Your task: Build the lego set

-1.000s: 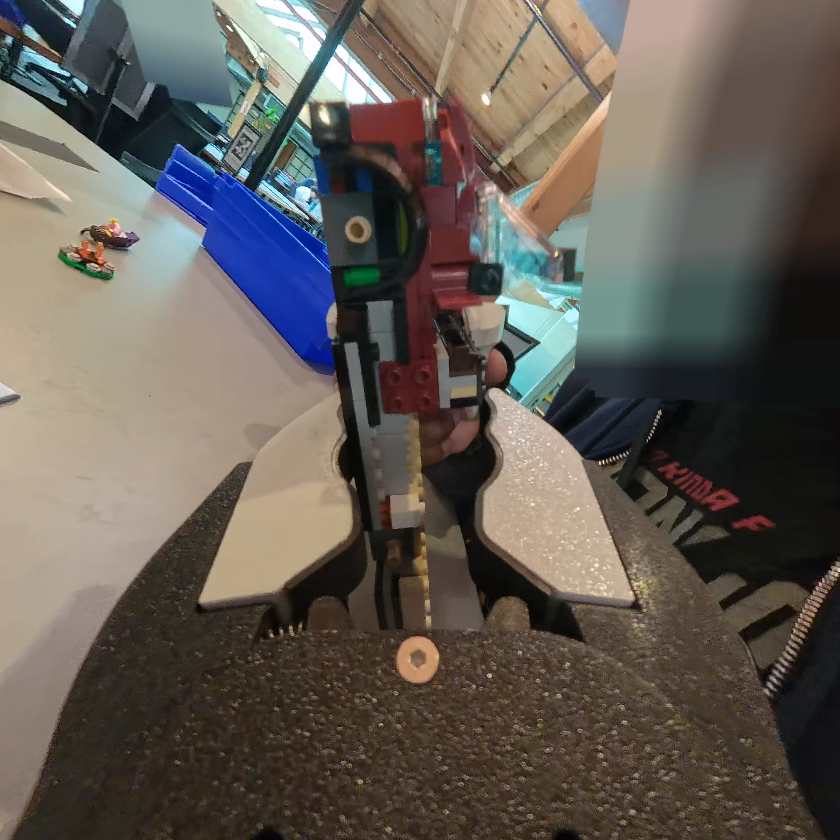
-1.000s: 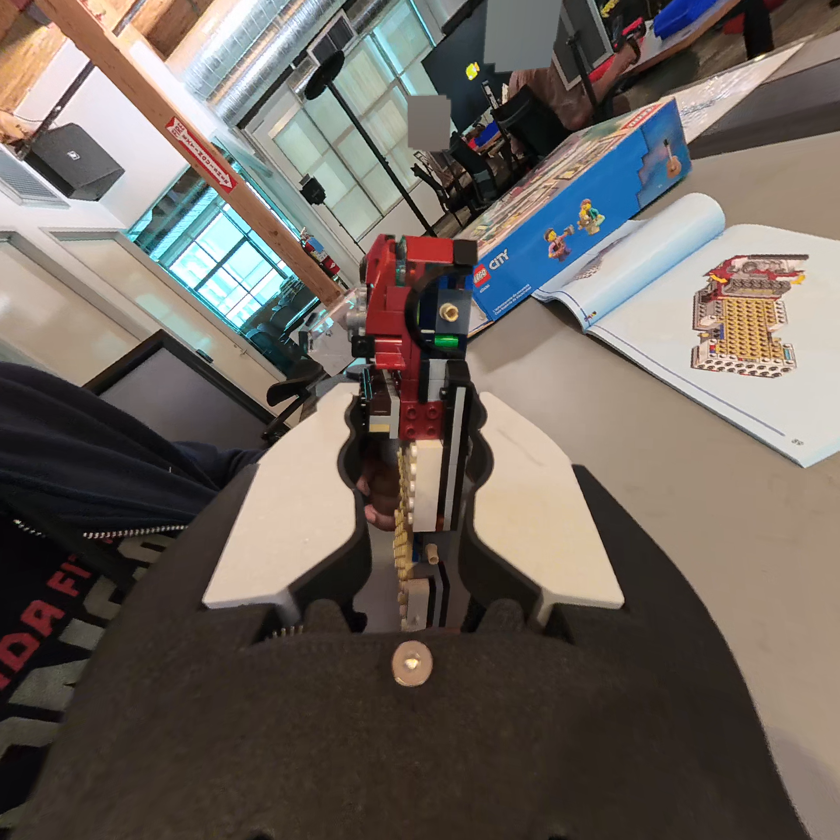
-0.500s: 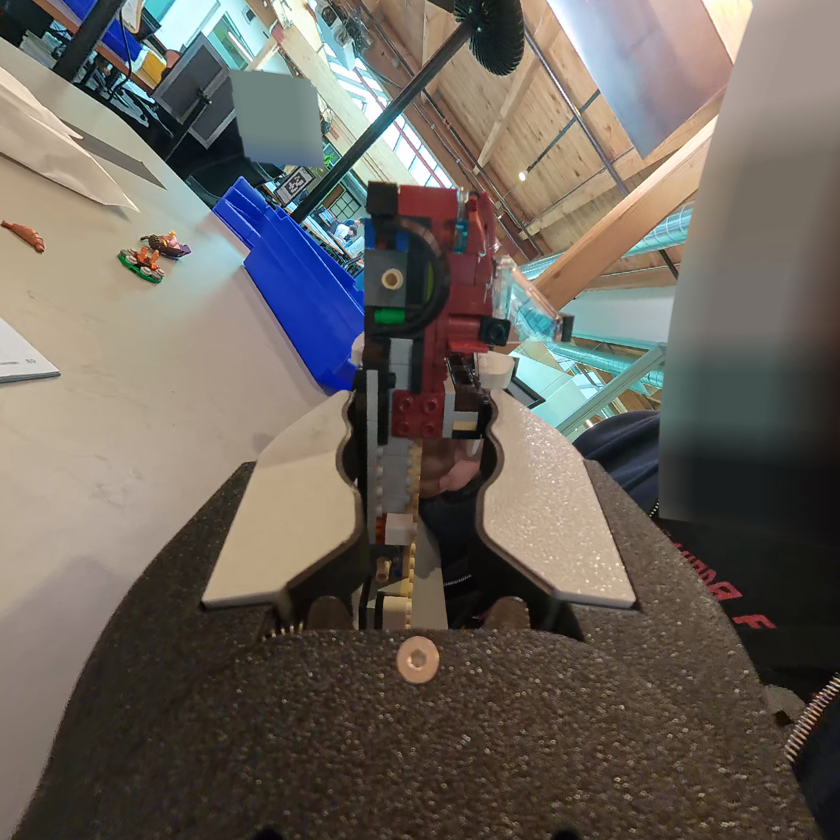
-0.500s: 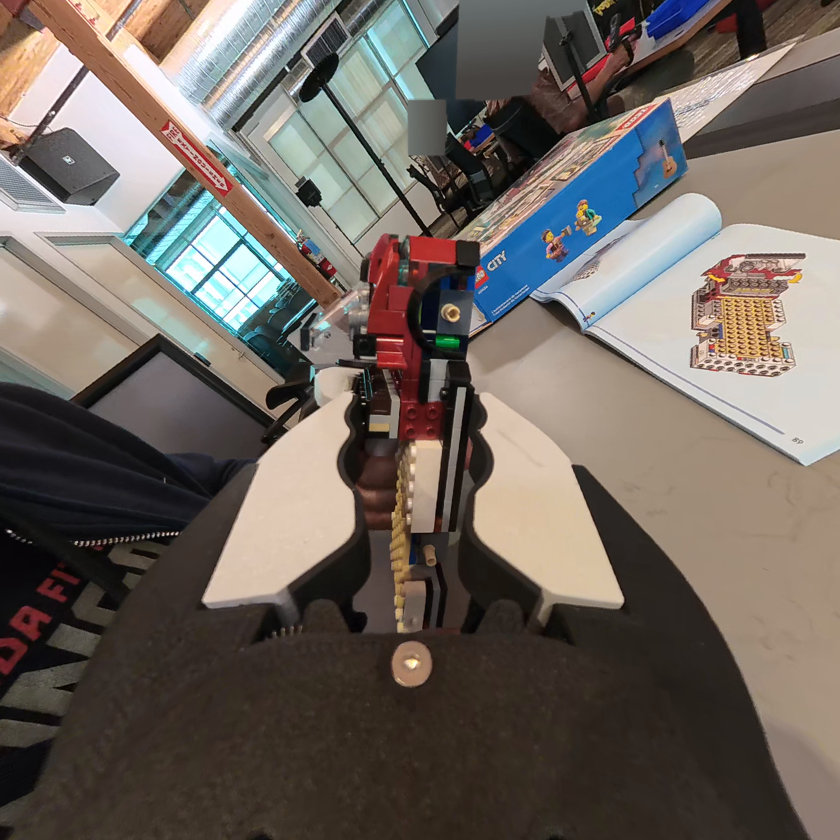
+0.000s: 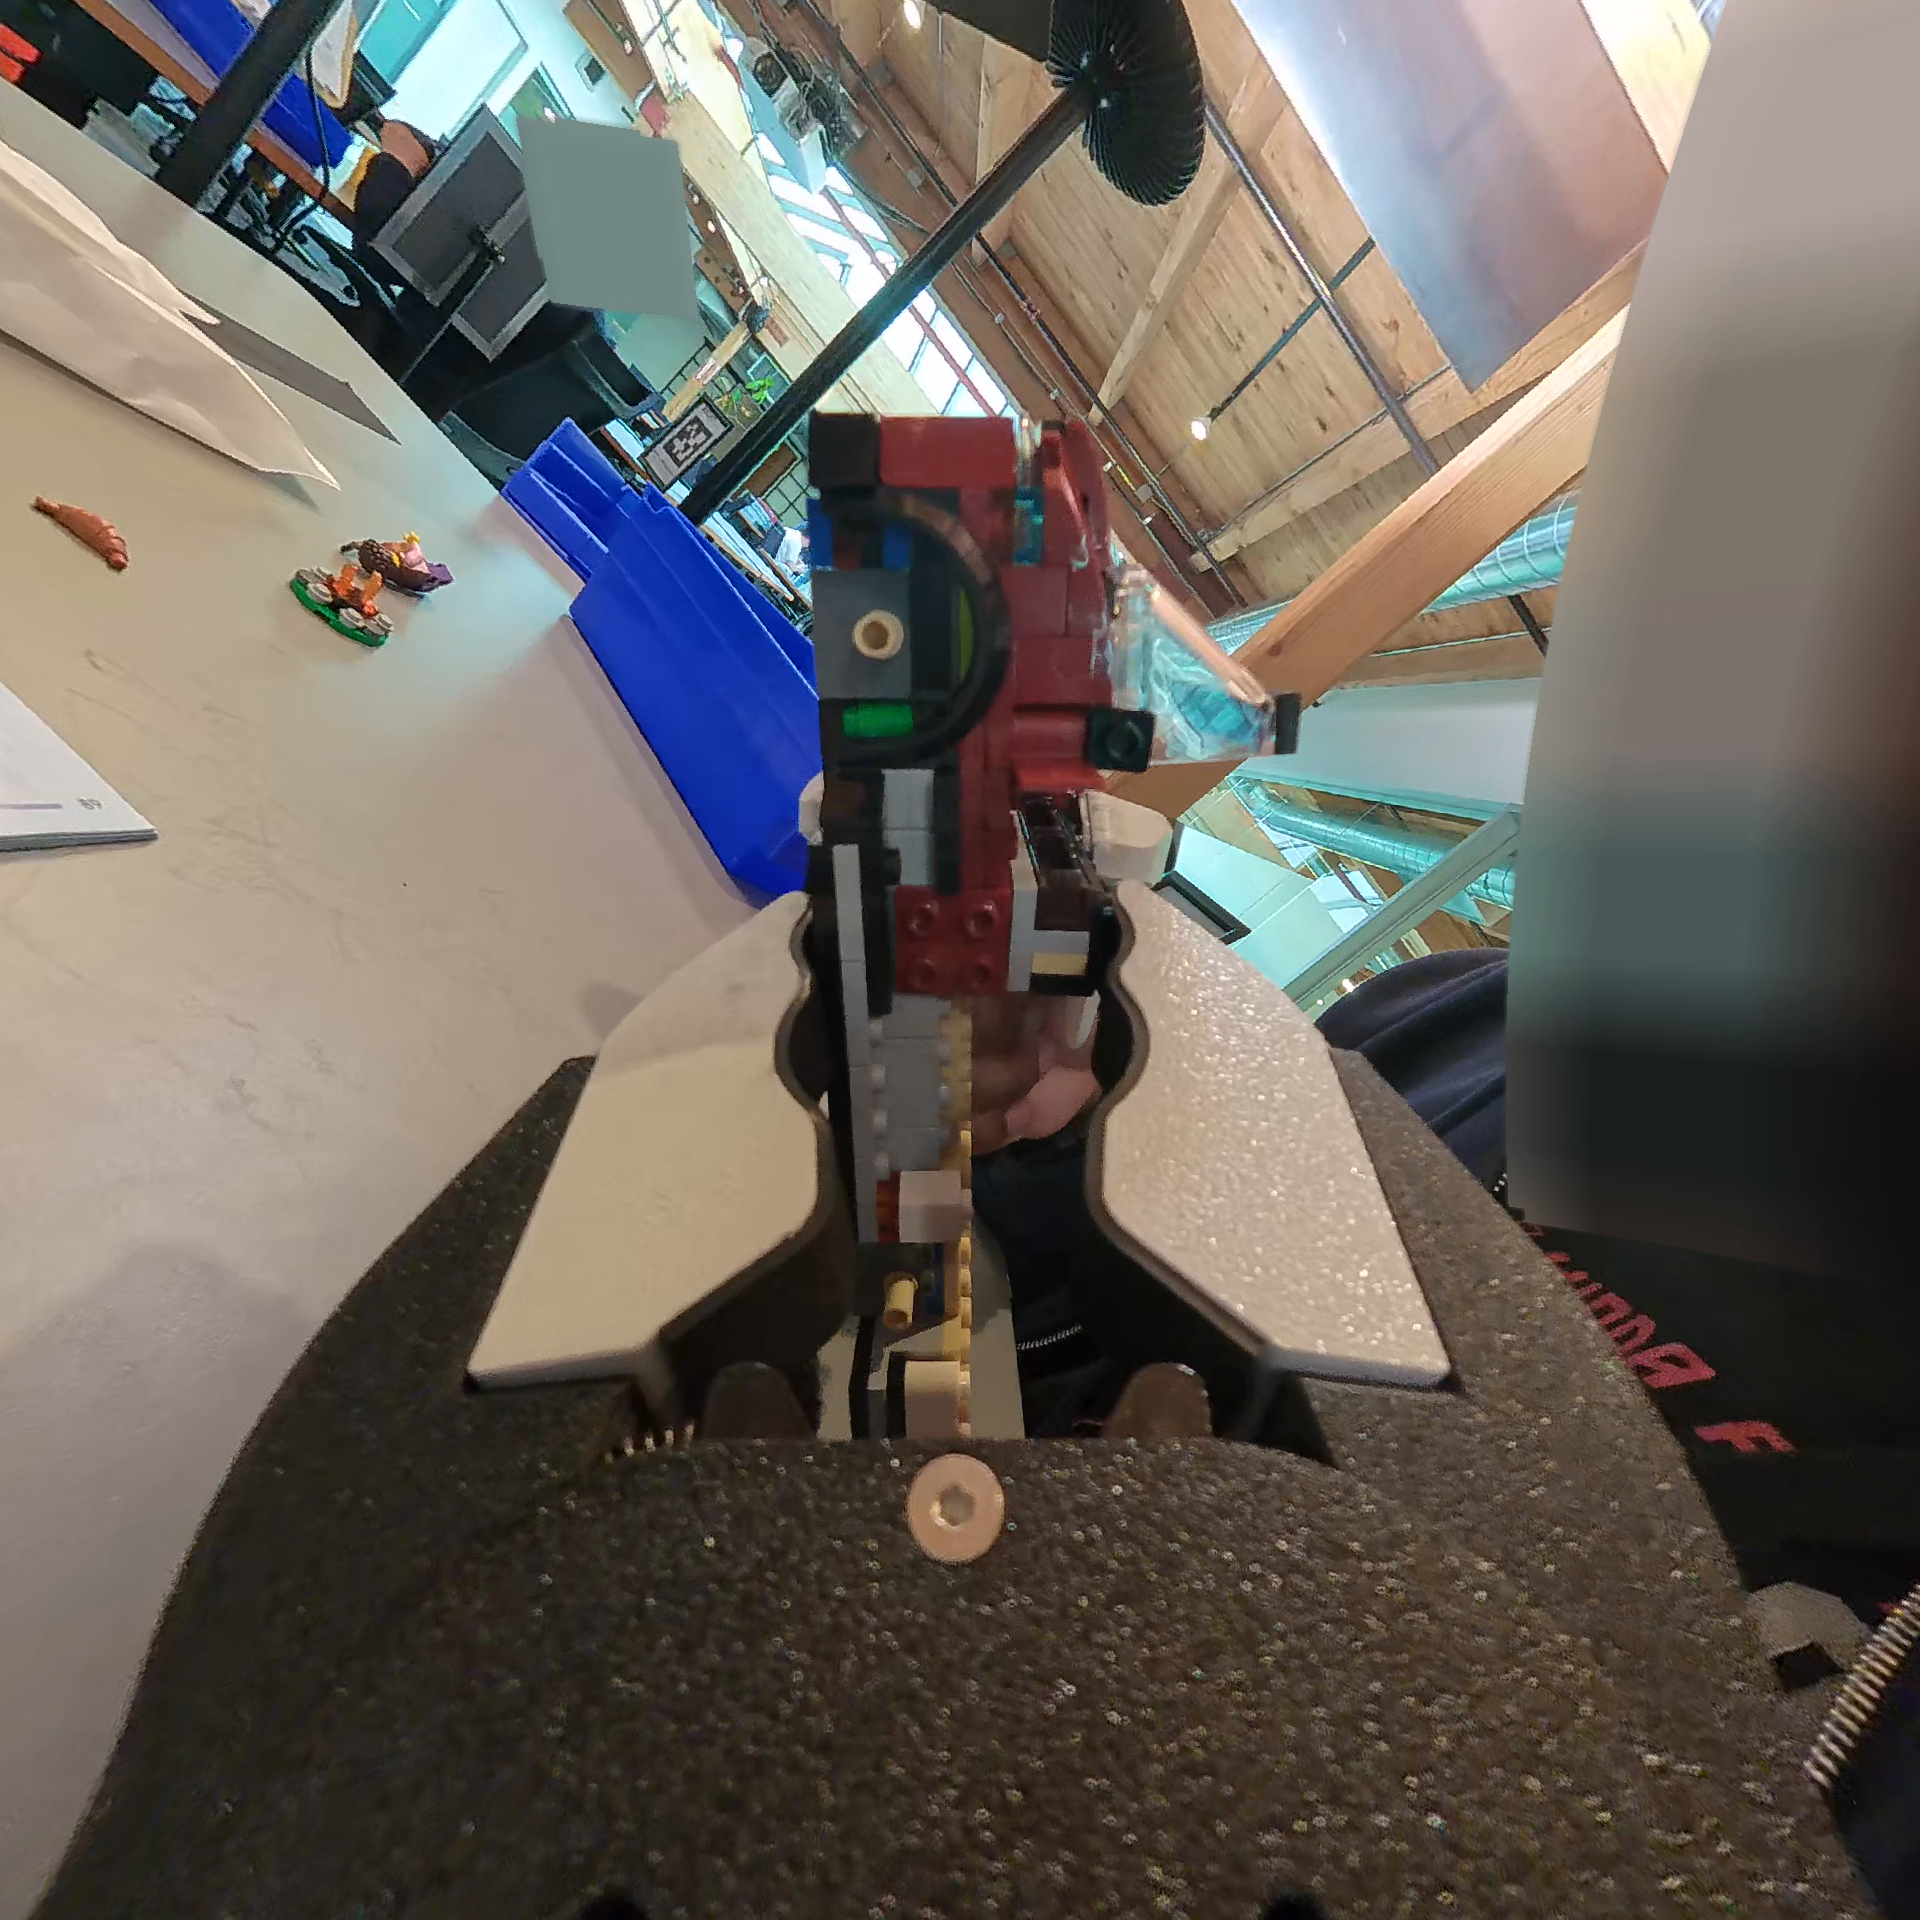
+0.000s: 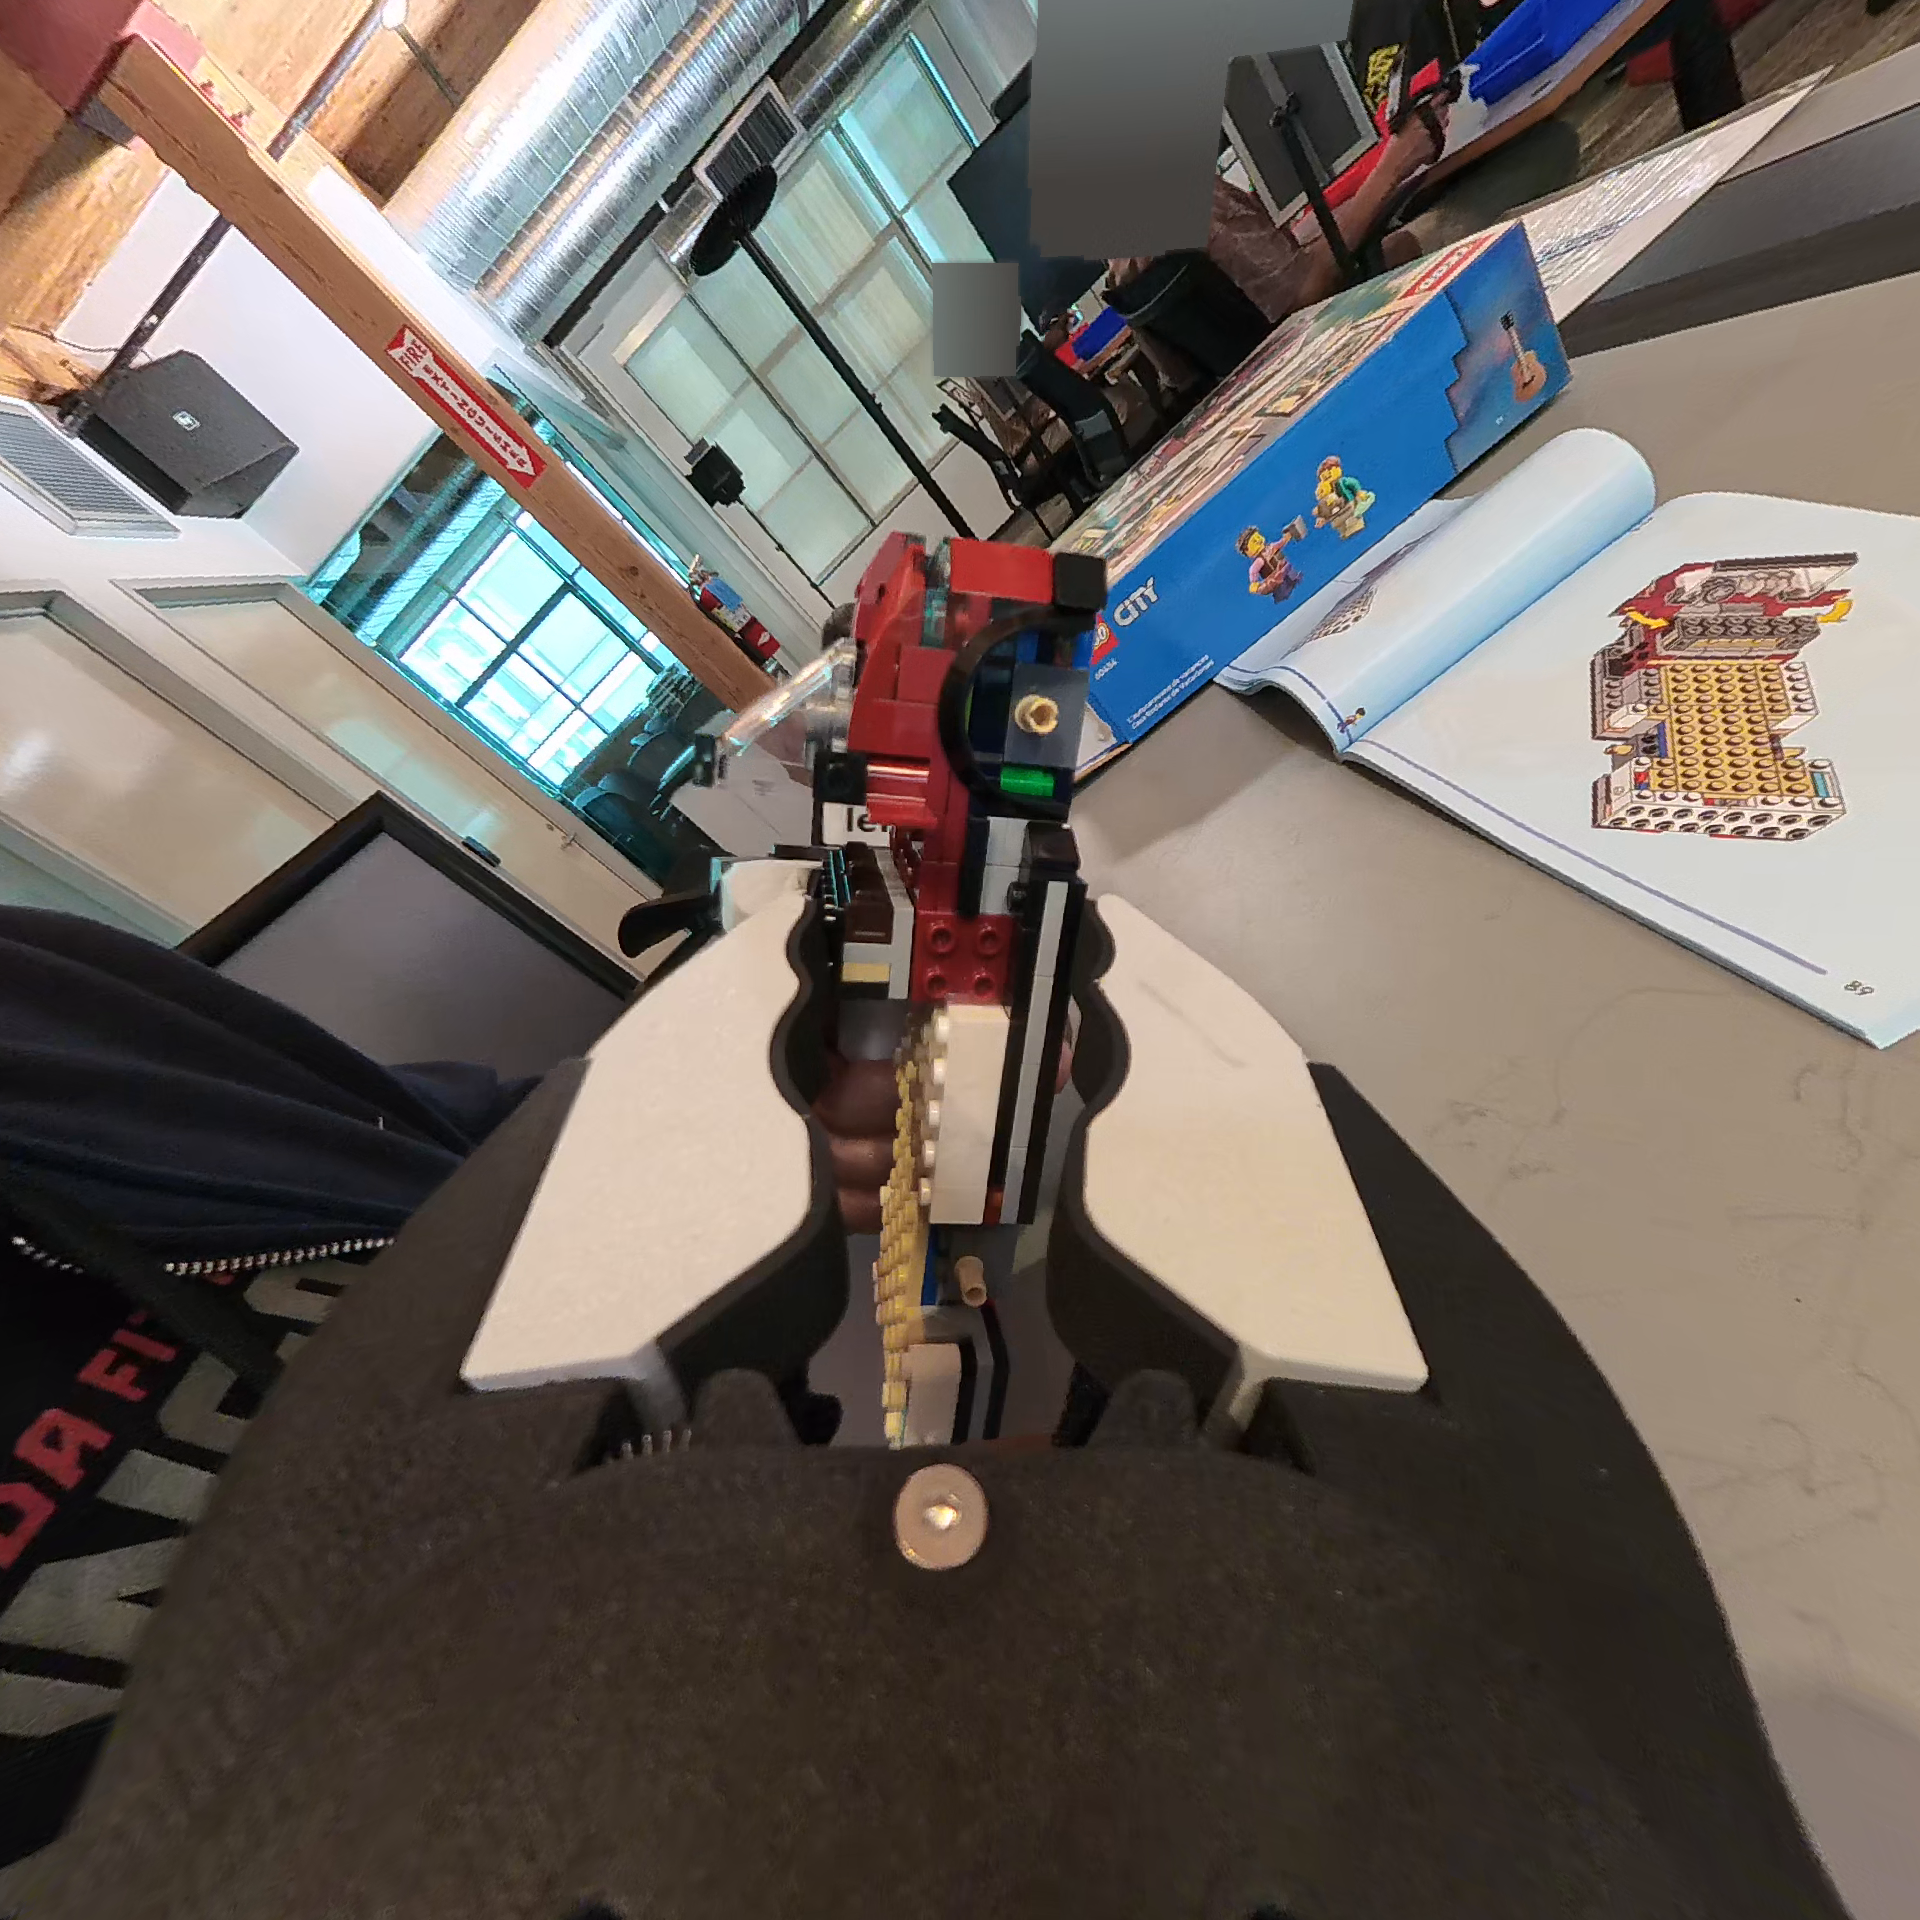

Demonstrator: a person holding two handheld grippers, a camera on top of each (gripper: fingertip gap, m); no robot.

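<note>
In the left wrist view, a dark-red, grey and black brick model [image 5: 940,790] is clamped edge-on between the left gripper [image 5: 958,940] pads, part-closed to the model's width – seemingly so that its far end stands clear, above a grey table [image 5: 312,987] with a blue bin [image 5: 686,665] and small brick figures [image 5: 358,592]. In the right wrist view, the same model is pinched likewise by the right gripper [image 6: 948,945] – raised off the table, near an open instruction booklet [image 6: 1621,748] and a blue box [image 6: 1320,499].

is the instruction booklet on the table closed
No, the instruction booklet lies open on the table, one page curled over and a printed brick model showing.
</note>
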